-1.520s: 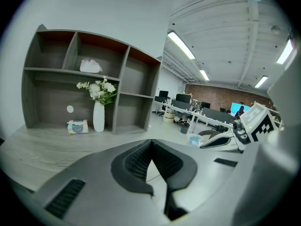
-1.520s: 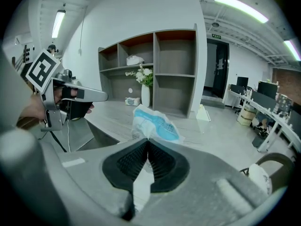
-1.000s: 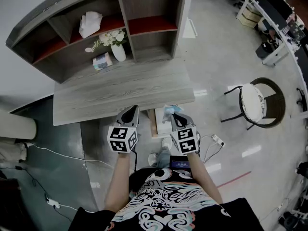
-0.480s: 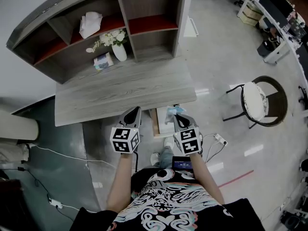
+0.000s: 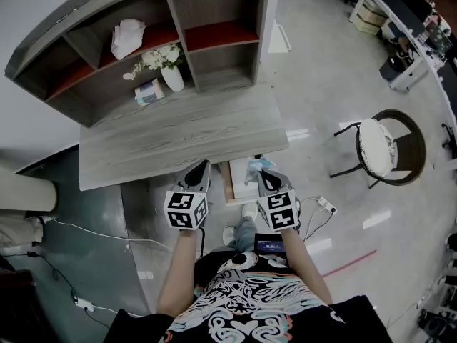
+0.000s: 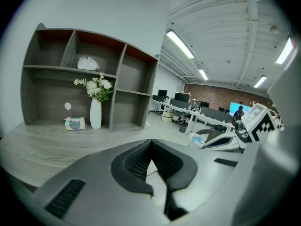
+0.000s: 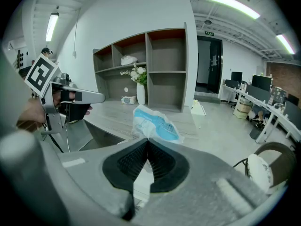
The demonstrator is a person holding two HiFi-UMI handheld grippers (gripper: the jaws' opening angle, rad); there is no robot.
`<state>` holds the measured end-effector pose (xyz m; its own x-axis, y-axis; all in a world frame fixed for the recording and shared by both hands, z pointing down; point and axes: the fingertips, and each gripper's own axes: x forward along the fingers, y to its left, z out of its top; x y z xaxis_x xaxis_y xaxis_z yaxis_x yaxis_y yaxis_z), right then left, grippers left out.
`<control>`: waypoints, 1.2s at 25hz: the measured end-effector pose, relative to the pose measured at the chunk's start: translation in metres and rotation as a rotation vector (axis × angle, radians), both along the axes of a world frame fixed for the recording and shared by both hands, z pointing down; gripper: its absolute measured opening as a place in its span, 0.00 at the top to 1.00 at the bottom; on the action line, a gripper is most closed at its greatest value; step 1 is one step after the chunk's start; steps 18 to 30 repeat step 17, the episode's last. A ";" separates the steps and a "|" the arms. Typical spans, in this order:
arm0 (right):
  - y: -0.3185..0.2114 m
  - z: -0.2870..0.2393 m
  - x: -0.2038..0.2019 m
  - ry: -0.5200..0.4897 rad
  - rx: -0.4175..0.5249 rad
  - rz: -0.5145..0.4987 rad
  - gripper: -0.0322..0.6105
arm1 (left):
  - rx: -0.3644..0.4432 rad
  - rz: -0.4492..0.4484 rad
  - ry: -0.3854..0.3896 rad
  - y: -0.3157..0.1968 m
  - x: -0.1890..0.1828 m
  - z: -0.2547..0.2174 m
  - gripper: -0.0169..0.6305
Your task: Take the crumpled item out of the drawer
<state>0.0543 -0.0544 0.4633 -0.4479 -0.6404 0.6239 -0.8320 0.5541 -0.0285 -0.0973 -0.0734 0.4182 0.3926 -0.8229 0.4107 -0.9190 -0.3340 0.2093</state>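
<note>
The crumpled item (image 7: 153, 124) is a blue-and-white plastic packet, and my right gripper (image 7: 148, 142) is shut on its lower edge, holding it up in the air. In the head view the packet (image 5: 257, 166) sticks out of the right gripper (image 5: 260, 173) just off the desk's front edge, above the open wooden drawer (image 5: 230, 186). My left gripper (image 6: 151, 142) is shut with nothing between its jaws. It hovers beside the drawer, to the left (image 5: 202, 166). The left gripper view shows the right gripper (image 6: 221, 140) with the packet (image 6: 197, 139).
A grey wooden desk (image 5: 178, 134) carries a shelf unit (image 5: 143, 41) with a white vase of flowers (image 5: 170, 76), a tissue pack (image 5: 148, 91) and a white crumpled cloth (image 5: 127, 36). A round chair (image 5: 382, 152) stands right. Cables (image 5: 93, 231) lie on the floor.
Both grippers stay almost where they were, the right still shut on the packet. The head view has shifted a little.
</note>
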 end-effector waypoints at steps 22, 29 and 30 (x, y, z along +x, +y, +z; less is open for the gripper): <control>-0.003 0.003 0.005 -0.005 -0.006 0.009 0.94 | -0.018 0.002 0.001 -0.002 0.000 0.008 0.97; -0.003 0.003 0.005 -0.005 -0.006 0.009 0.94 | -0.018 0.002 0.001 -0.002 0.000 0.008 0.97; -0.003 0.003 0.005 -0.005 -0.006 0.009 0.94 | -0.018 0.002 0.001 -0.002 0.000 0.008 0.97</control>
